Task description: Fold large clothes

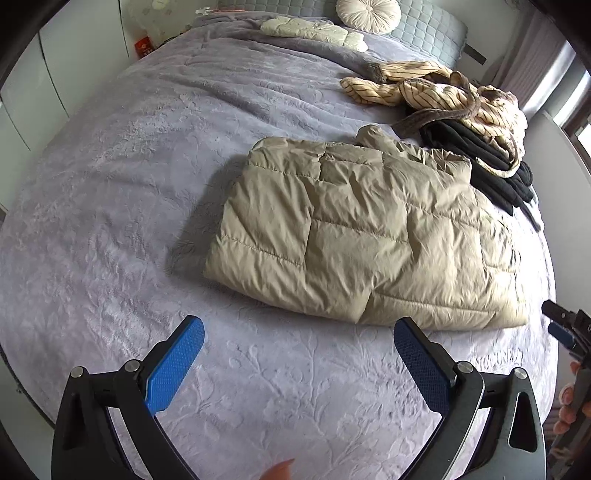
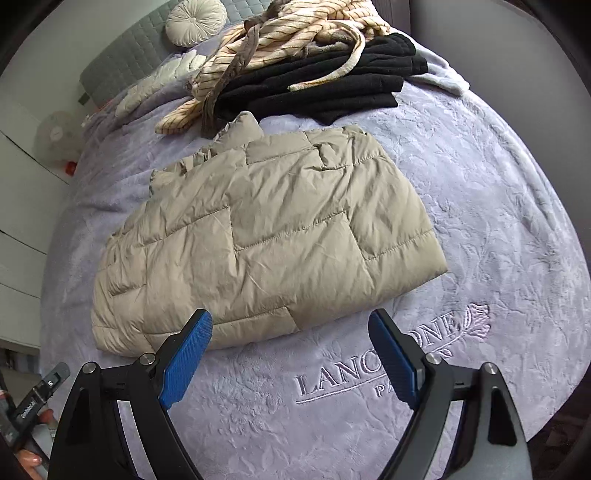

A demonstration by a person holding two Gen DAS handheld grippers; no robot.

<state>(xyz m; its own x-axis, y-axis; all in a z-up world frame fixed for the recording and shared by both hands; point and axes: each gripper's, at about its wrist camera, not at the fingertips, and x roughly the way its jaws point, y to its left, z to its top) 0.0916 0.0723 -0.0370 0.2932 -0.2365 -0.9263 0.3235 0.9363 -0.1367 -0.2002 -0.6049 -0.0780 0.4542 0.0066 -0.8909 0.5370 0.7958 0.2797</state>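
Surface: bed (image 1: 110, 221) under a lavender embossed blanket (image 2: 498, 229); embroidered lettering at lower centre of the right view.
Jacket: beige quilted jacket (image 1: 354, 236), folded flat, mid-frame in both views, resting on the blanket.
Pile: striped cream garment (image 1: 443, 96) over black clothes (image 2: 332, 85), just beyond the jacket, upper right in the left view.
Headboard: grey quilted, top of frame; round cushion (image 1: 369, 14) against it.
Room: white cabinet doors at far left.
Left gripper (image 1: 299, 354): released, jaws wide, nothing between, above bare blanket.
Right gripper (image 2: 291, 354): released, wide apart, empty, near the jacket's lower edge.
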